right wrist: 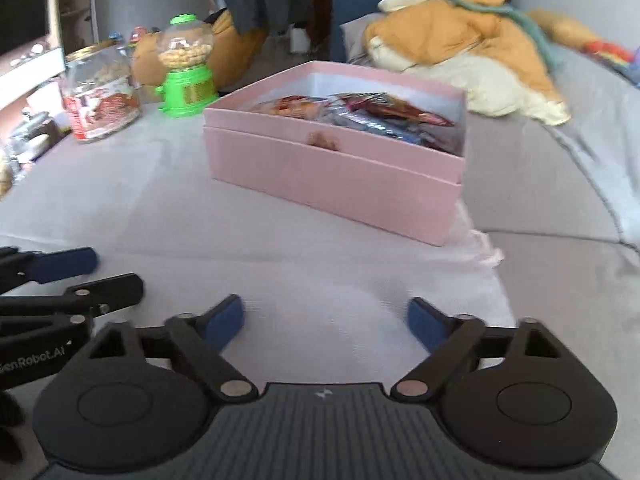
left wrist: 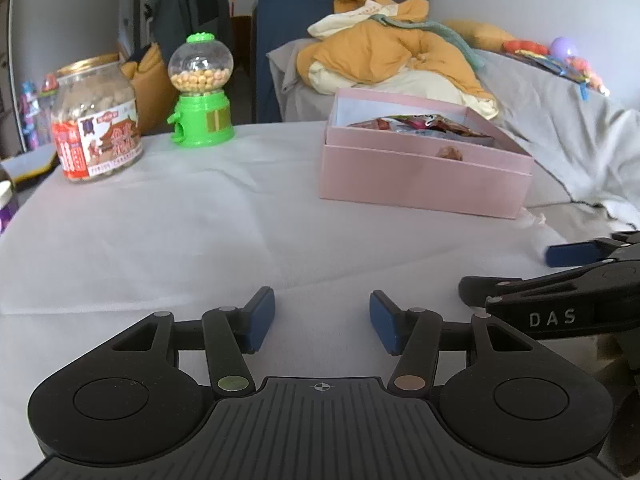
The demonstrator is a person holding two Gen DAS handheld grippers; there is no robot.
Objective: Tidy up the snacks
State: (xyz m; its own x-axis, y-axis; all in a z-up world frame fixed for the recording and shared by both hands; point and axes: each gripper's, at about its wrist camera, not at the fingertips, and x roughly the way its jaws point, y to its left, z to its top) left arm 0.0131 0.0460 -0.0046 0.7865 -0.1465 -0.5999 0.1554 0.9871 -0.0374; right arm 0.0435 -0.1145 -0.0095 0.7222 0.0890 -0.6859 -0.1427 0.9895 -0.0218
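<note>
A pink box (left wrist: 424, 178) (right wrist: 336, 180) sits on the white cloth and holds several snack packets (left wrist: 420, 126) (right wrist: 372, 118). A small brown snack (left wrist: 450, 153) (right wrist: 323, 140) lies at its front rim. My left gripper (left wrist: 322, 322) is open and empty, low over the cloth in front of the box. My right gripper (right wrist: 326, 322) is open and empty too, close beside the left one. The right gripper shows in the left wrist view (left wrist: 560, 276), and the left gripper shows in the right wrist view (right wrist: 76, 272).
A glass jar of snacks (left wrist: 98, 124) (right wrist: 102, 96) and a green candy dispenser (left wrist: 201, 94) (right wrist: 186, 70) stand at the back left of the cloth-covered table (left wrist: 180, 220). A grey sofa (left wrist: 560, 120) with a heap of orange and cream clothing (left wrist: 384, 56) lies behind and right.
</note>
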